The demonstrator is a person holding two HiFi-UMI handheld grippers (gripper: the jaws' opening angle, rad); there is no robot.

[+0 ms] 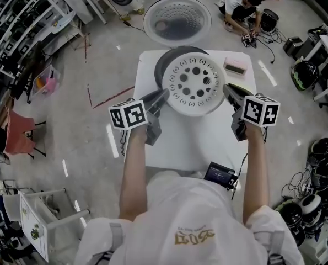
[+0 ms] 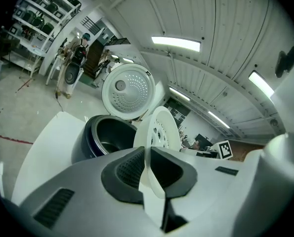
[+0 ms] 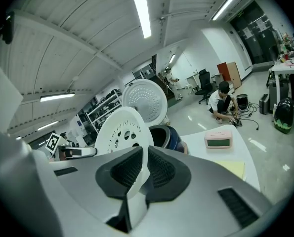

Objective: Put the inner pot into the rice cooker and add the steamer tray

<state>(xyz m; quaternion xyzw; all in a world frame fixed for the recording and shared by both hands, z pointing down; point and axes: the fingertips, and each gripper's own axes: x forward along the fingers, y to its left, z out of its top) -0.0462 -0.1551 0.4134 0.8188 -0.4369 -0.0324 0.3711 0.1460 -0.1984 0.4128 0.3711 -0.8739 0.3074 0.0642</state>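
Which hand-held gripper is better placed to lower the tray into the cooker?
Neither alone. The left hand-held gripper and right hand-held gripper clamp opposite tray rims above the cooker; probably lower both together.

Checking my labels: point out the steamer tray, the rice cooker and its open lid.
steamer tray (image 1: 195, 84): head view, perforated middle.
rice cooker (image 2: 85, 143): left gripper view, dark outer wall.
open lid (image 1: 177, 21): head view, inner face.

The person's left forearm (image 1: 133, 170) and right forearm (image 1: 256, 175) reach forward, bare and roughly parallel, each ending behind its tool's marker cube. The left hand-held gripper (image 1: 162, 95) angles inward toward the right, its jaws pressed nearly together on the thin rim of the steamer tray (image 1: 194, 84). The right hand-held gripper (image 1: 227, 90) angles inward toward the left, its jaws likewise clamped on the opposite rim.
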